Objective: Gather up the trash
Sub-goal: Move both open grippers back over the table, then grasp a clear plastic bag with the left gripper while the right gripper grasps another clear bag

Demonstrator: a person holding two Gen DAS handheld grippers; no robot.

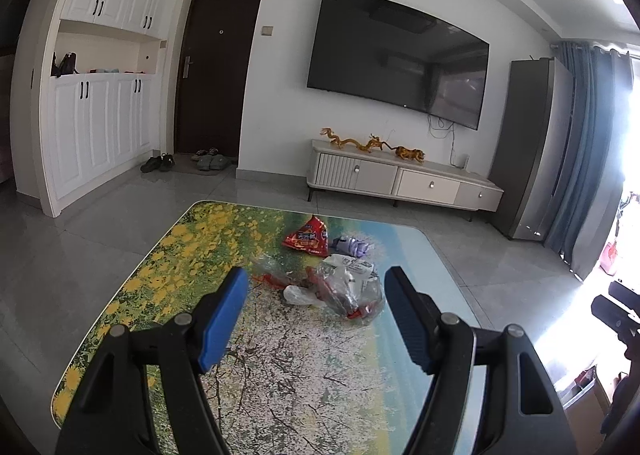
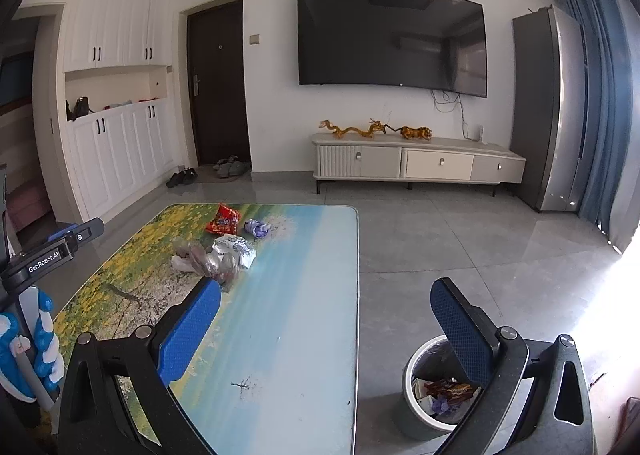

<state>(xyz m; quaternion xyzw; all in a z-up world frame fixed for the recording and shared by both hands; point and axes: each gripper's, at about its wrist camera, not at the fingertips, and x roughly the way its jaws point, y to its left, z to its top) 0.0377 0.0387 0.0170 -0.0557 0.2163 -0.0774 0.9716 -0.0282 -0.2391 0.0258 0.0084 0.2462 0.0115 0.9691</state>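
Trash lies on the flower-print table (image 1: 168,267): a red snack packet (image 1: 308,239), a crumpled purple wrapper (image 1: 354,245), a white wrapper (image 1: 354,267) and a clear plastic bag with red bits (image 1: 340,291). My left gripper (image 1: 316,291) is open and empty, above the table, just short of the clear bag. The same trash shows in the right wrist view: red packet (image 2: 224,220), purple wrapper (image 2: 258,228), clear bag (image 2: 212,261). My right gripper (image 2: 326,301) is open and empty, over the table's right edge. A round bin (image 2: 414,367) with wrappers inside stands on the floor below it.
The left gripper's body (image 2: 52,249) shows at the left of the right wrist view. A TV cabinet (image 2: 416,161) with ornaments stands at the far wall under a TV (image 2: 392,39). Grey tiled floor (image 2: 480,239) surrounds the table. Shoes (image 2: 182,177) lie by the door.
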